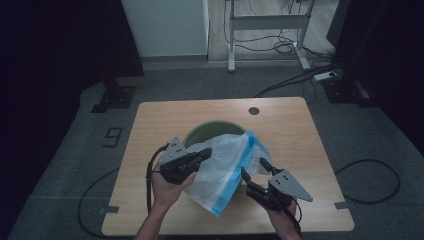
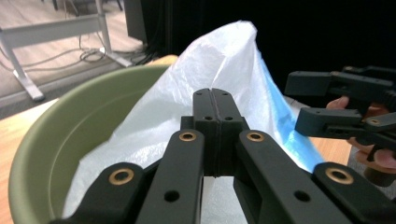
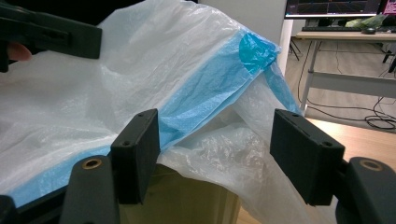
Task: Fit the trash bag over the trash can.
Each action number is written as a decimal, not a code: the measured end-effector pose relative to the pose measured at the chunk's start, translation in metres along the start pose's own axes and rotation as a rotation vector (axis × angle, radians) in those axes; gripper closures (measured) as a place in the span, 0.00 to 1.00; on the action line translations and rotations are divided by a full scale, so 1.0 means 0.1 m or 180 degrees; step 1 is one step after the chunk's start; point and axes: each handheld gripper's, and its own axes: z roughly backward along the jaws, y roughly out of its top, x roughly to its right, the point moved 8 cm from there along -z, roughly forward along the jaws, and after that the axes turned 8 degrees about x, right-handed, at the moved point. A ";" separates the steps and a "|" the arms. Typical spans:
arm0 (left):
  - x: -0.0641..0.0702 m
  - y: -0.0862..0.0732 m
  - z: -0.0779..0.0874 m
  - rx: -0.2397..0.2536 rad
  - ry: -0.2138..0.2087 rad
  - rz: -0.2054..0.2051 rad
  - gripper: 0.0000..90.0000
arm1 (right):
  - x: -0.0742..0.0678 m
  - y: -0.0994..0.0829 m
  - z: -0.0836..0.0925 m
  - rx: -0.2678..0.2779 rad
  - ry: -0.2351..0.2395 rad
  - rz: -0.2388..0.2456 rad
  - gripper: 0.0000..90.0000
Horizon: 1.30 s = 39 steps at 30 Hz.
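Lining the green bin [image 1: 210, 131] with the white bin bag [image 1: 225, 165], draped now over the bin's near right rim and trailing down onto the wooden table [image 1: 290, 135]. Find the bag's mouth first; take one layer per tool, not both. Keep the left gripper [image 1: 206, 152] pressed together at the bag's left edge, just beside the rim, as an anchor. Bring the right gripper [image 1: 254, 167], spread wide with the blue band [image 3: 210, 88] and loose film lying between its jaws but unpressed, onto the band before closing. Grip the band rather than the thin white film, being the firmer part. Then pull the two edges apart and lift over the rim, slowly, without dragging the bin along.

Hard to tell whether any film is actually caught between the left jaws: seen from the left gripper view, simply shut tight against each other with the bag behind. Cannot make out the bag's opening among the folds. Bin's inside mostly covered; far rim alone bare.
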 end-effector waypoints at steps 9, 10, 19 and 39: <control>-0.07 0.09 0.28 0.0400 -0.0191 0.0251 1.00 | 0.07 0.05 0.02 0.0027 -0.0032 -0.0032 0.37; -0.08 0.08 0.31 0.0420 -0.0192 0.0266 1.00 | 0.07 0.05 0.02 0.0026 -0.0025 -0.0033 0.38; -0.10 0.02 0.35 0.0499 -0.0247 0.0330 1.00 | 0.09 0.26 -0.08 0.0137 0.0061 -0.0013 0.45; -0.13 0.00 0.37 0.0569 -0.0222 0.0371 1.00 | 0.00 0.34 -0.32 0.0156 0.0474 -0.0248 0.61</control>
